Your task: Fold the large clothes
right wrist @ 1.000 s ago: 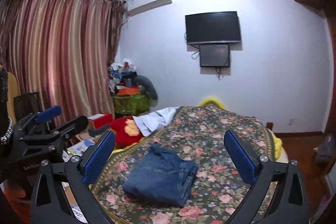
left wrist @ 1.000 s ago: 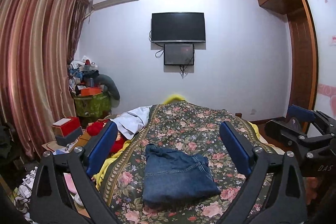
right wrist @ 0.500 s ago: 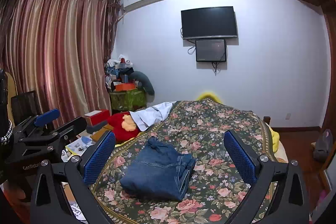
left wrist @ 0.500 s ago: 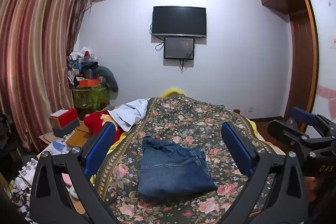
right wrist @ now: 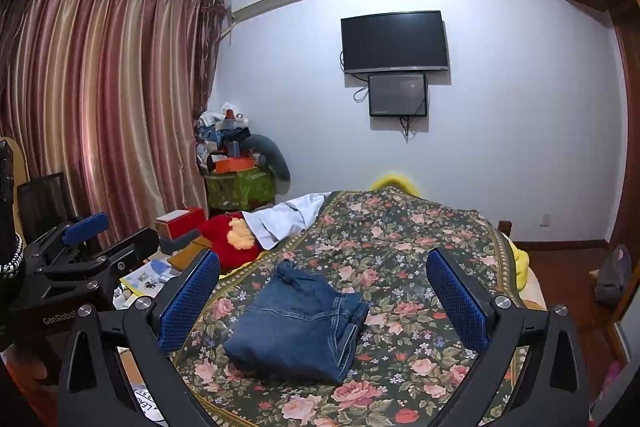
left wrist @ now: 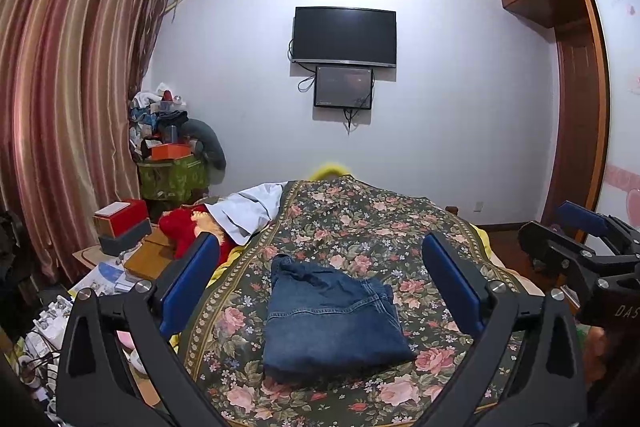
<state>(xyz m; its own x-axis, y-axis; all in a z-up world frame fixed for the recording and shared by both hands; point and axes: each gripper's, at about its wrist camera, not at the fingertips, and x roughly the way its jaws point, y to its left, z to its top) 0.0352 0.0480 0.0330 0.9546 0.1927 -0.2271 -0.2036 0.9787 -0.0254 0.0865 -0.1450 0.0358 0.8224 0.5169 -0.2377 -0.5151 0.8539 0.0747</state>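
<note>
Denim jeans (left wrist: 332, 319) folded square (soft edges), floral bedspread (left wrist: 360, 223), both grippers' fingers spread, empty

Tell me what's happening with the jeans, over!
Left gripper open, empty. Right gripper open, empty. Folded jeans flat on the floral bedspread, nothing touching them. Nothing in the way.

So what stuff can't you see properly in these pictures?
- Underside and inner layers of the folded jeans: hidden by their own top layer, both views.
- Yellow thing at the far end of the bed: mostly covered by the floral bedspread.
- The corner pile: too small and jumbled to sort out.
- Person: only bits at the edges.
</note>
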